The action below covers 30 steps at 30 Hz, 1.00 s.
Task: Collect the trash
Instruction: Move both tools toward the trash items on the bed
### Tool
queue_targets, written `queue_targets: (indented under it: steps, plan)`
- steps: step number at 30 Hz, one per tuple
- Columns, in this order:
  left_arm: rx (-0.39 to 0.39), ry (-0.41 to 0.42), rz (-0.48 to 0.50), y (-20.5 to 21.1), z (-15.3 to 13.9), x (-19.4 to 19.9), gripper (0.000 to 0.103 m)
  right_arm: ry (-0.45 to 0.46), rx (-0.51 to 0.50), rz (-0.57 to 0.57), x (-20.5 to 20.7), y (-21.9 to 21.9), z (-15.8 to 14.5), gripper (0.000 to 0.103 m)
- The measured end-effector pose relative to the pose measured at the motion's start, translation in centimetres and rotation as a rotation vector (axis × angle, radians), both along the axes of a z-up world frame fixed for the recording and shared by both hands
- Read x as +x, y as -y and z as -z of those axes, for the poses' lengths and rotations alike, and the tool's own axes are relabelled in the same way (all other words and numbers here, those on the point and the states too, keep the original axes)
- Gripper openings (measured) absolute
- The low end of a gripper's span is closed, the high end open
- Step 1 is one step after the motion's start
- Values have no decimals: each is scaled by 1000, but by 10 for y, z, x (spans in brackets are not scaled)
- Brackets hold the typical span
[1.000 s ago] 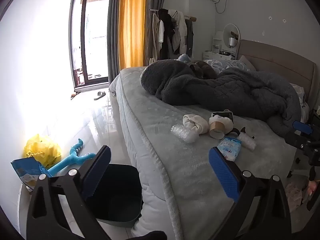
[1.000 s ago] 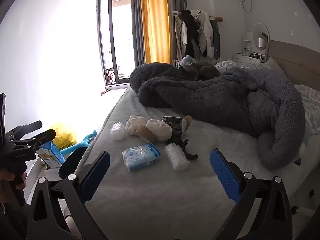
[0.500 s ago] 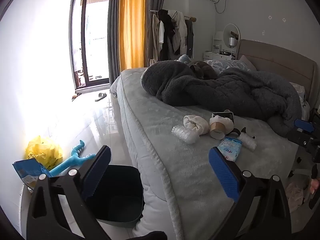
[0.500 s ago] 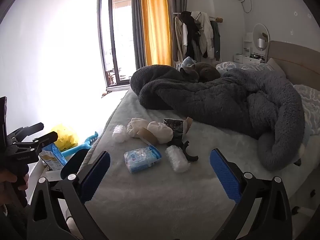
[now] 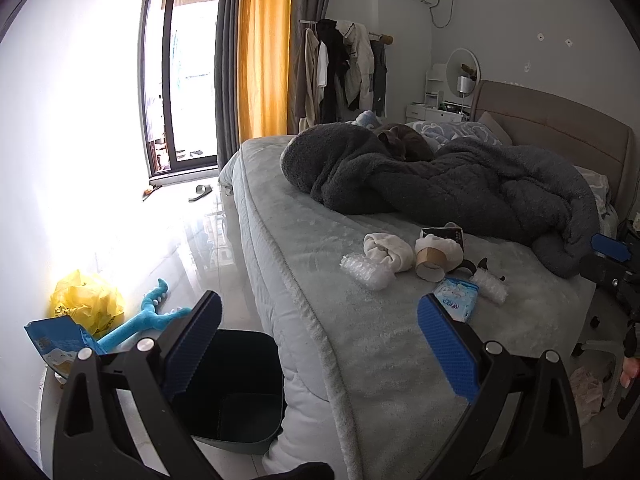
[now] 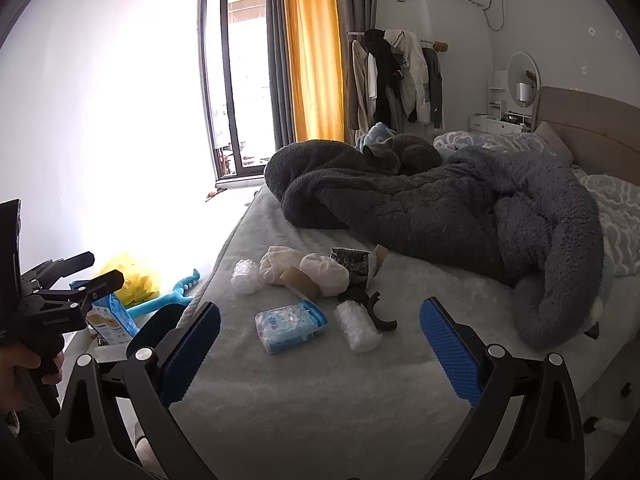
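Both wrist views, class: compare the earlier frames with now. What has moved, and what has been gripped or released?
Only the cameras drifted slightly; nothing was gripped or released. The left gripper and right gripper keep their jaws open and empty. The tissue pack, bubble wrap and bin stayed put.

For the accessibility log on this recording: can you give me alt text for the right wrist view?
The open right tool hovers over a grey bed strewn with trash: a tissue pack, bubble wrap, a cardboard tube and crumpled white paper. Behind lie a dark fleece blanket and a curled grey cat; the left tool shows at the left edge.
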<state>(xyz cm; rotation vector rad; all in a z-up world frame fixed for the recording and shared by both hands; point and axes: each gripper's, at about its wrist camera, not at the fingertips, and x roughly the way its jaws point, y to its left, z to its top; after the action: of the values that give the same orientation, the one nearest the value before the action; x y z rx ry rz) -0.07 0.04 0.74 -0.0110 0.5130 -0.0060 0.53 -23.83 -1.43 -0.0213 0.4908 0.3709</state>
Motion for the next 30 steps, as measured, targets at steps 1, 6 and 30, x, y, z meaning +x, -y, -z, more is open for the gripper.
queue_targets:
  steps: [1,6,30]
  plan:
    - [2,1,1,0,-1,0,100,0,1,1,0,0,0,101]
    - [5,3,-1,0,-3,-1,100,10,0,1,-2,1,-3,101]
    - [0,12,-19,-9,-14,-7,100,24,9,-2,-6,-2,-12,101]
